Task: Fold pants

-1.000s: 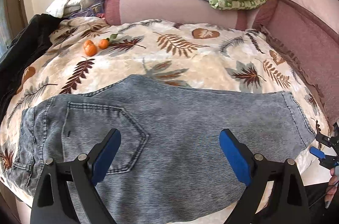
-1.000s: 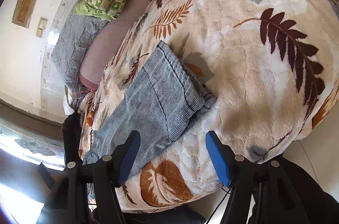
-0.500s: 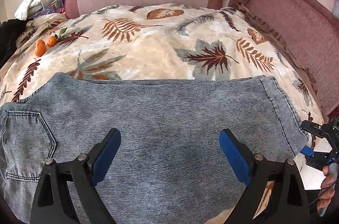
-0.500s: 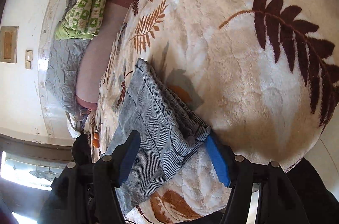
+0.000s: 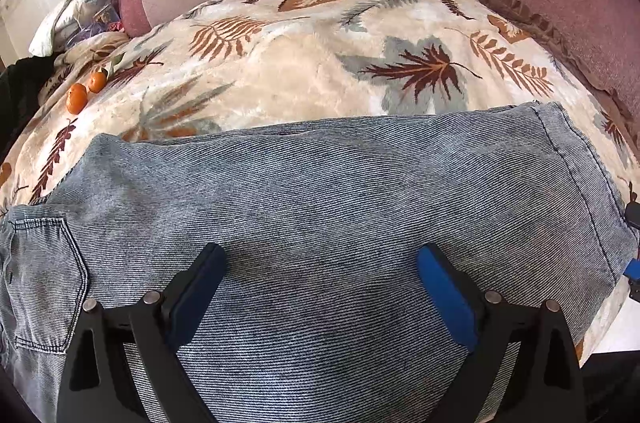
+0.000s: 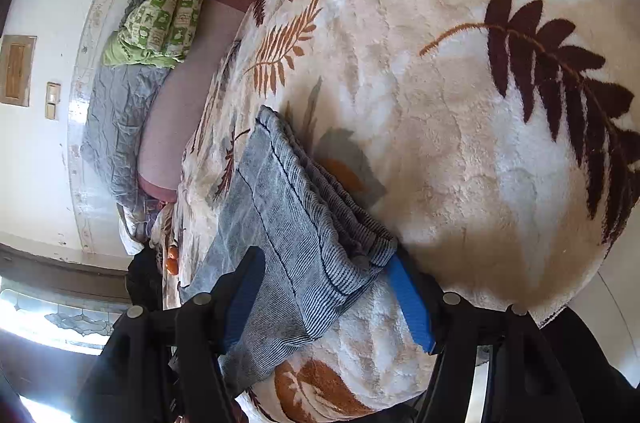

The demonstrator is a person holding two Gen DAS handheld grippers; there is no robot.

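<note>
On the bed, left to right:
Fruit: two small orange tangerines (image 5: 82,93) on the cream leaf-print plush blanket (image 5: 304,71), far left.
Pants: faded blue-grey denim pants (image 5: 320,223) lying flat across the blanket's near edge, back pocket left, leg hem right.
Left gripper (image 5: 320,287): blue-padded fingers (image 5: 446,297) spread wide over mid-leg, gripping nothing; contact with cloth unclear.
Right gripper (image 6: 328,297): fingers apart, straddling the stacked hem corner; far pad beside the hem edge, not pinching.
</note>
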